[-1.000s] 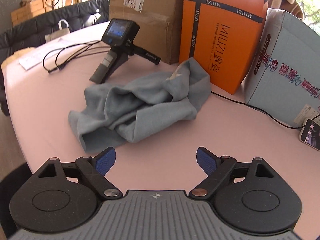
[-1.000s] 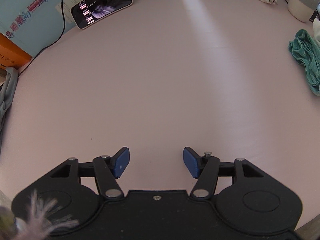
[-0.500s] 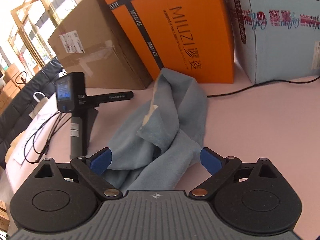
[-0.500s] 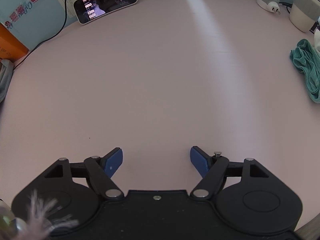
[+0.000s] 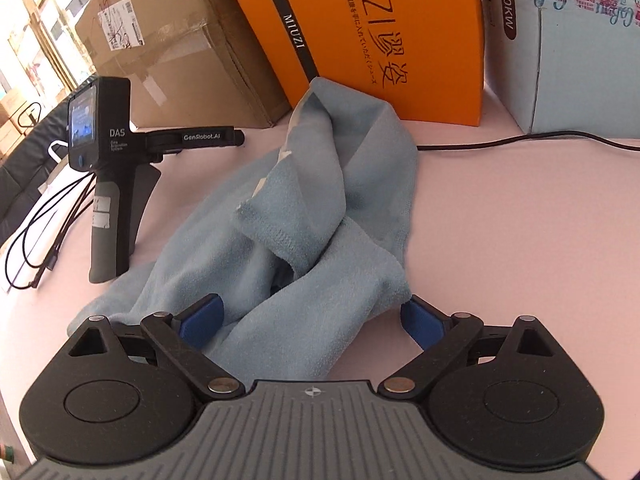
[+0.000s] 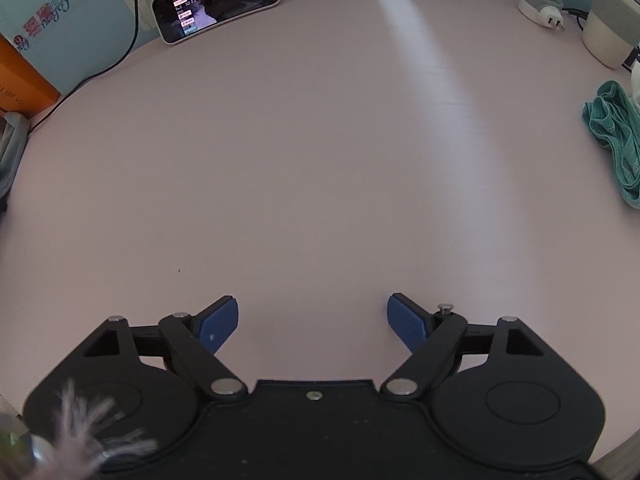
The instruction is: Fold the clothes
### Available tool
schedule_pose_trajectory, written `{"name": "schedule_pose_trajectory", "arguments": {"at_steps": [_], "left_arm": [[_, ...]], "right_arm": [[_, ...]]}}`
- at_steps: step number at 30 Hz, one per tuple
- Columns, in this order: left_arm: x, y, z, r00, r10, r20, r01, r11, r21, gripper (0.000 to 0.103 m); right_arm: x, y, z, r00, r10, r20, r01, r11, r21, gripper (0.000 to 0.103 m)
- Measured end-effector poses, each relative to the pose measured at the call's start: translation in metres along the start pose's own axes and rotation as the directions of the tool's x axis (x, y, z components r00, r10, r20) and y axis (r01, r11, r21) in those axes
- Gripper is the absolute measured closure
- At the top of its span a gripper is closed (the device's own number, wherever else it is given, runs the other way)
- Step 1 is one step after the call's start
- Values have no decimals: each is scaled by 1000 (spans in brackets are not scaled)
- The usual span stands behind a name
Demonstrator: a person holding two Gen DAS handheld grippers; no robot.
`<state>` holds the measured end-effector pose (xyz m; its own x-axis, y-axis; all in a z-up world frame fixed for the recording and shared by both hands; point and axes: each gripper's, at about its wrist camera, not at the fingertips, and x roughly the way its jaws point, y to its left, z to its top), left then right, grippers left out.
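A crumpled light-blue cloth [image 5: 320, 220] lies on the pink table [image 5: 520, 220], its far end against an orange box. My left gripper [image 5: 310, 320] is open right over the cloth's near end. Cloth lies between the wide-apart blue pads, which do not press on it. In the right wrist view my right gripper [image 6: 312, 322] hangs over bare pink table [image 6: 320, 160], its jaws opening with nothing between them. A grey-blue edge of the cloth [image 6: 10, 148] shows at the far left of that view.
Behind the cloth stand a brown carton [image 5: 176, 40], an orange box [image 5: 380, 32] and a pale blue box [image 5: 580, 48]. A black handheld device [image 5: 108, 168] with cables stands left of it. A phone [image 6: 216, 0], a plug [image 6: 542, 4] and a teal cloth [image 6: 616, 140] lie around the right gripper.
The left gripper has moved forward and down onto the blue cloth and rolled; the cloth now lies between its pads. The right gripper's jaws have widened while it stayed in place.
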<state>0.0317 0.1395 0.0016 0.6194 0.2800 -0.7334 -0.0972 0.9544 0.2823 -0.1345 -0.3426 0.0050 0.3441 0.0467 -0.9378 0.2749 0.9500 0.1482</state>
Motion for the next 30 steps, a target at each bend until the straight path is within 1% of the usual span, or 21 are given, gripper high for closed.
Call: {"name": "schedule_pose_trajectory", "arguments": {"at_steps": [2,4,6,9,12,15,18,20,22,24,26,27,28,29,30], "left_arm": [[-2,1,-4,1000,-14,-2,14,1000,-27,10],[-3,5,-7,999,-33,3,33,997,-64,22],[-3,12,-7,999,-35,5,35,994,-108,59],[-5,21,-8,999,-42,5,42,987,-152,78],[-13,26,-8,997,-70,23,73,980,-183,88],[-25,29,-6,992,-116,45,123,968,-221,91],[-38,24,-3,985,-167,50,174,956,-235,91],[-50,20,-3,977,-209,52,215,944,-251,92],[-66,11,-4,963,-266,55,271,931,-245,92],[-87,-1,-7,943,-328,54,331,919,-216,92],[-107,-14,-11,917,-397,37,396,898,-194,92],[-117,-22,-14,900,-436,25,433,883,-181,92],[-128,-31,-18,878,-479,10,473,865,-166,92],[-138,-40,-22,856,-517,-2,511,846,-150,92],[-147,-50,-27,830,-557,-11,551,823,-136,92]], "right_arm": [[2,2,2,1000,1,-3,-1,1000,-10,17],[2,1,3,1000,4,-5,-4,1000,-15,13],[2,0,5,1000,9,-7,-9,1000,-20,11],[2,-2,6,1000,12,-9,-12,999,-30,9],[0,-5,7,1000,18,-9,-18,999,-38,8],[-2,-8,9,1000,25,-10,-26,999,-44,8],[-4,-10,10,999,35,-13,-35,998,-50,8],[-6,-9,10,999,42,-13,-42,998,-52,9],[-7,6,8,999,51,4,-51,998,-49,10],[-17,-2,12,997,72,33,-71,997,-32,10],[-28,-12,17,993,99,68,-99,995,-9,10],[-33,-17,19,990,113,85,-113,994,2,10],[-36,-21,19,987,126,98,-128,992,14,10],[-40,-26,19,984,139,112,-143,989,26,10],[-43,-30,19,980,152,125,-158,987,37,10]]}}
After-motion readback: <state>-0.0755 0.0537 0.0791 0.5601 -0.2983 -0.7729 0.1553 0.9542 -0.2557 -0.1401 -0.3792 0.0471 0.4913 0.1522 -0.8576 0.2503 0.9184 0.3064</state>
